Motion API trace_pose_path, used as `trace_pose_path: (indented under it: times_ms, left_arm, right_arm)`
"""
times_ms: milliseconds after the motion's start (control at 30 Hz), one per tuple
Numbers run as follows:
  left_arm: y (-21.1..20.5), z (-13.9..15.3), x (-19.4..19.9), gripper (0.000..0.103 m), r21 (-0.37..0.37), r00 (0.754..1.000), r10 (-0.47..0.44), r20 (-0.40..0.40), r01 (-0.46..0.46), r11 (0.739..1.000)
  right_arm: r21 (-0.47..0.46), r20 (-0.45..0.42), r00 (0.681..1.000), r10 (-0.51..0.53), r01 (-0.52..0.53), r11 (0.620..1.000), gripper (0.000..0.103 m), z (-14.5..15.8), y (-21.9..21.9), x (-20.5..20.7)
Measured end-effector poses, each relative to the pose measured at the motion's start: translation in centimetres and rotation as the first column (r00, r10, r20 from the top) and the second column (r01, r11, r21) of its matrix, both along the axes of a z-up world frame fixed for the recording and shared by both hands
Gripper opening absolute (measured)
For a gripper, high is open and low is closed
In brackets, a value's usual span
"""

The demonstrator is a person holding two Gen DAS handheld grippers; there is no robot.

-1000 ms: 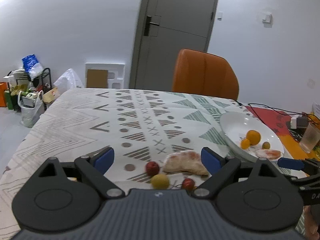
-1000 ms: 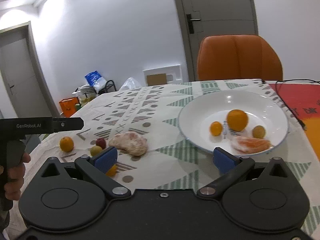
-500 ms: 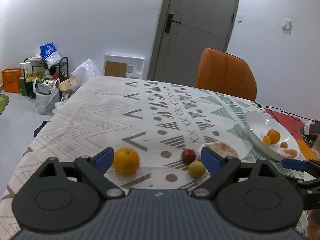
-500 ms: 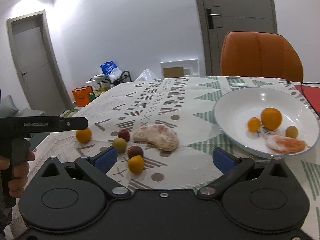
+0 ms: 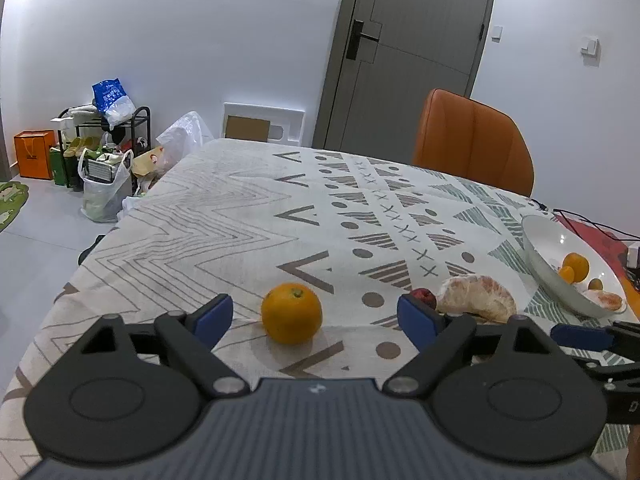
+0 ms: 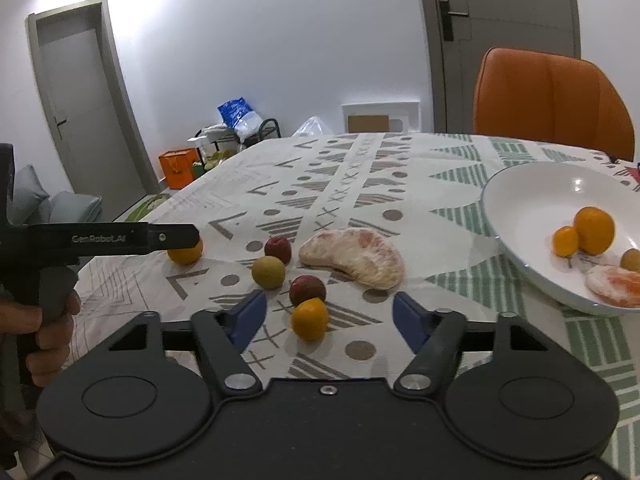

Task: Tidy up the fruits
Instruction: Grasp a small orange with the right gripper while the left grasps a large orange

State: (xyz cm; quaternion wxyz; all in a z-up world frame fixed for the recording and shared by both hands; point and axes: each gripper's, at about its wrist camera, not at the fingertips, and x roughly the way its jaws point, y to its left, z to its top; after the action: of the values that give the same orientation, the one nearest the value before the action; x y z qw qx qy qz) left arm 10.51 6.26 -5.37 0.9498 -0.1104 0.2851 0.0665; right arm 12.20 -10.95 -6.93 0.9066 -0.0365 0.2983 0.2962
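Note:
My left gripper (image 5: 316,316) is open with an orange (image 5: 291,313) on the tablecloth between its fingers, not touched. A peeled pomelo piece (image 5: 476,298) and a red fruit (image 5: 424,295) lie to its right. My right gripper (image 6: 330,314) is open just above a small orange (image 6: 309,318). Near it lie a dark red fruit (image 6: 307,288), a yellow-green fruit (image 6: 268,272), another red fruit (image 6: 278,249) and the pomelo piece (image 6: 354,256). The white bowl (image 6: 520,204) at right holds two oranges, a small yellow fruit and a peeled citrus piece. The left gripper's finger (image 6: 132,237) partly hides the orange (image 6: 185,253).
An orange chair (image 5: 472,142) stands at the table's far side. Cables and a red mat (image 5: 592,232) lie beyond the bowl (image 5: 540,256). Bags and a rack (image 5: 100,152) stand on the floor left of the table. The table's left edge (image 5: 100,248) is near.
Both grippers have swung left. The orange now sits centred between my left fingers and looks nearer. My right gripper has come over the small orange, with the bowl shifted to the right edge.

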Motion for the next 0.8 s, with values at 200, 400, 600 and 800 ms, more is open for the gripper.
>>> trace_pose_path:
  times_ms: [200, 400, 600, 800]
  left_arm:
    - [0.0, -0.4, 0.4, 0.084, -0.007, 1.000, -0.011, -0.004, 0.011, 1.000]
    - [0.1, -0.8, 0.9, 0.084, -0.008, 1.000, -0.011, -0.011, 0.011, 1.000]
    - [0.3, -1.5, 1.4, 0.061, -0.008, 1.000, 0.004, -0.026, -0.004, 1.000]
    - [0.5, -1.5, 1.4, 0.036, -0.025, 1.000, 0.011, -0.023, -0.012, 1.000]
  right_arm:
    - [-0.013, -0.026, 1.000, 0.014, -0.014, 1.000, 0.053, -0.5, 0.7, 0.3]
    - [-0.022, -0.033, 0.999, 0.018, -0.019, 1.000, 0.047, -0.9, 1.1, 0.5]
    - [-0.022, -0.049, 0.998, 0.026, -0.027, 0.999, 0.022, -1.2, 1.2, 0.8]
    - [-0.001, -0.038, 0.999, 0.028, -0.028, 1.000, 0.021, -0.9, 0.4, 0.7]
